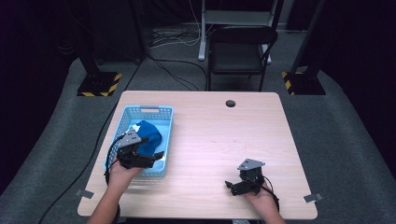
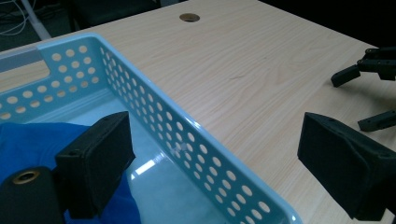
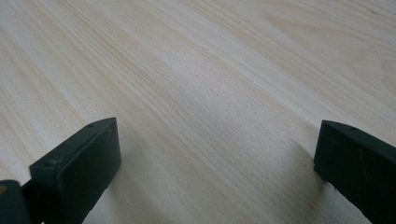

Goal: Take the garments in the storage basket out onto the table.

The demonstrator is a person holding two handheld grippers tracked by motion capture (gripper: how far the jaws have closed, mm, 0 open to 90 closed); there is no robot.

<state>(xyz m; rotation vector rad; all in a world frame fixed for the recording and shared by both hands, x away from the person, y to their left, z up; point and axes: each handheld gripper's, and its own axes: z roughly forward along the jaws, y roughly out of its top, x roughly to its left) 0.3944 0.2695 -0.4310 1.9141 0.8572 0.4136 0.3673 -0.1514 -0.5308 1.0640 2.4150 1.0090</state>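
A light blue perforated basket (image 1: 140, 111) stands on the left part of the wooden table (image 1: 224, 135). A blue cloth (image 1: 148, 133) lies bunched inside it, with something white beside it. My left gripper (image 1: 155, 158) hovers at the basket's near right corner and is open. In the left gripper view its jaws straddle the basket's right wall (image 2: 154, 112): one jaw is over the cloth (image 2: 28, 140), the other over bare table, and the left gripper (image 2: 217, 140) grips nothing. My right gripper (image 1: 229, 185) is open low over bare wood near the front right, and nothing lies between the jaws of the right gripper (image 3: 215, 140).
A round cable hole (image 1: 230, 103) sits near the table's far edge. Behind the table stands a black chair (image 1: 240, 49). Stands with striped bases (image 1: 99, 84) flank it on the grey floor. The right gripper's jaws (image 2: 369, 70) show at the far right of the left gripper view.
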